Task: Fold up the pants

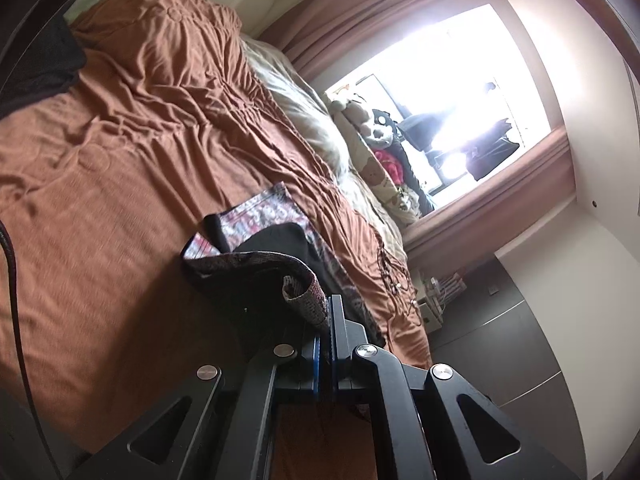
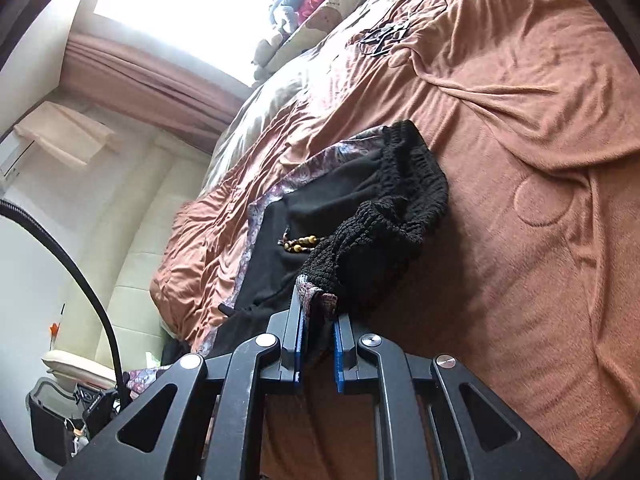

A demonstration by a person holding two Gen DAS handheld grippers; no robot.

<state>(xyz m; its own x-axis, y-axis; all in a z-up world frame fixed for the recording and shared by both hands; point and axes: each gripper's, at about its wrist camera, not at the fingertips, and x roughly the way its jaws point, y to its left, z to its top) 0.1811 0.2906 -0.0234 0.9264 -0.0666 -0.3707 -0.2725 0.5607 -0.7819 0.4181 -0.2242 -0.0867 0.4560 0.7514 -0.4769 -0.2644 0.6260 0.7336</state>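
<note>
The pants [image 2: 344, 208], black with a patterned border, lie bunched on the orange blanket [image 2: 520, 160] of the bed, close to its near edge. The left gripper [image 1: 326, 320] is closed tight on a patterned hem of the pants and holds it above the blanket. The right gripper [image 2: 318, 320] pinches another patterned edge of the pants beside the black knitted waistband [image 2: 400, 208], where wooden beads [image 2: 300, 243] rest on the cloth.
</note>
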